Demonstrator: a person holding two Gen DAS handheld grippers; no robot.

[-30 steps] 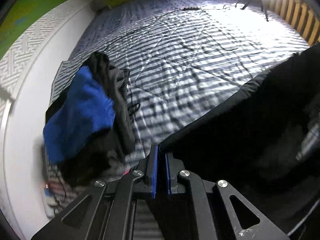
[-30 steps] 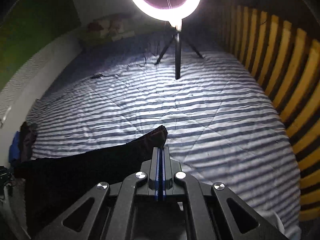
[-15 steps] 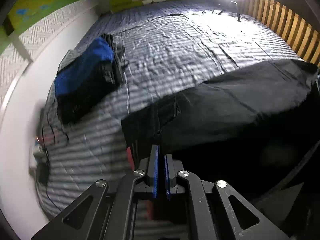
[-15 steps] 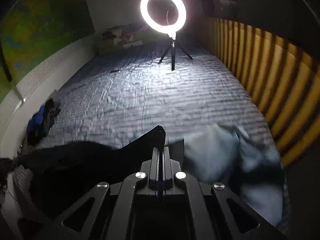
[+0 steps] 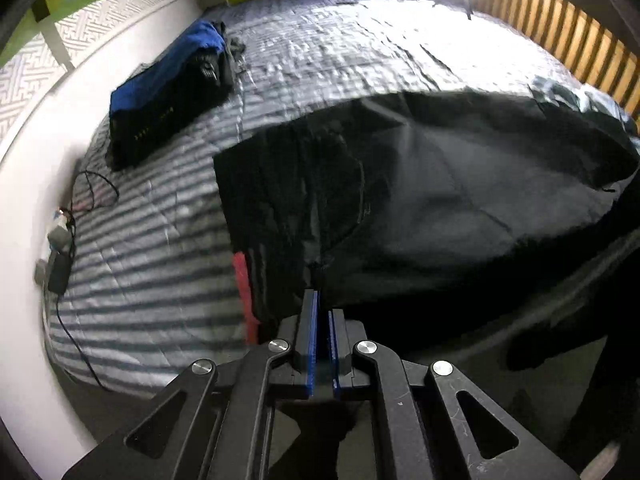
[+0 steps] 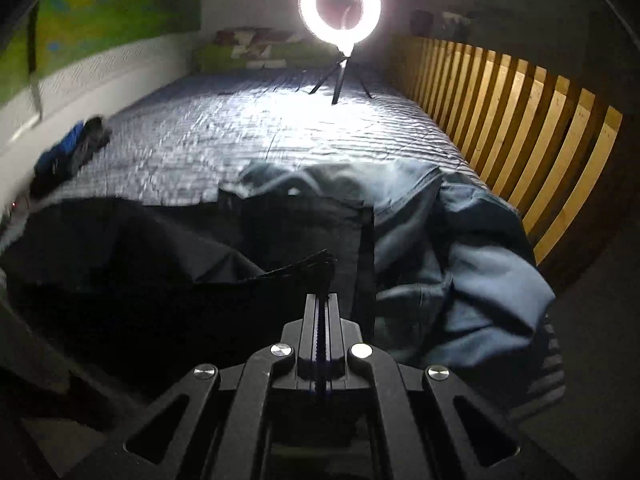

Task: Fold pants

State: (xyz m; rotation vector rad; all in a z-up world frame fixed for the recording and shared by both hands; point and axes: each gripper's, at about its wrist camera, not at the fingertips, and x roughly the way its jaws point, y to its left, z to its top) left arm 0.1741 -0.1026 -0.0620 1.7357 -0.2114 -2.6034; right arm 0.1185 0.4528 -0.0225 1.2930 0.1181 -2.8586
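Note:
Black pants (image 5: 420,184) lie spread across the near part of a striped bed (image 5: 320,52), stretched between my two grippers. My left gripper (image 5: 322,300) is shut on the near edge of the fabric at the waist end, where a red strip (image 5: 244,280) shows beside it. In the right wrist view the same pants (image 6: 160,248) run off to the left. My right gripper (image 6: 323,296) is shut on a pinched fold of the black cloth (image 6: 316,264).
A pile of blue and dark clothes (image 5: 176,84) sits by the white wall (image 5: 24,200). Grey-blue garments (image 6: 460,248) lie heaped at the right, near yellow wooden slats (image 6: 520,128). A ring light (image 6: 340,4) on a tripod stands far back. Cables and a charger (image 5: 60,264) lie at the bed's left edge.
Both grippers have drawn back toward the near end of the bed, pulling the black pants with them. The pants now lie flatter and wider. The grey-blue heap has come into view.

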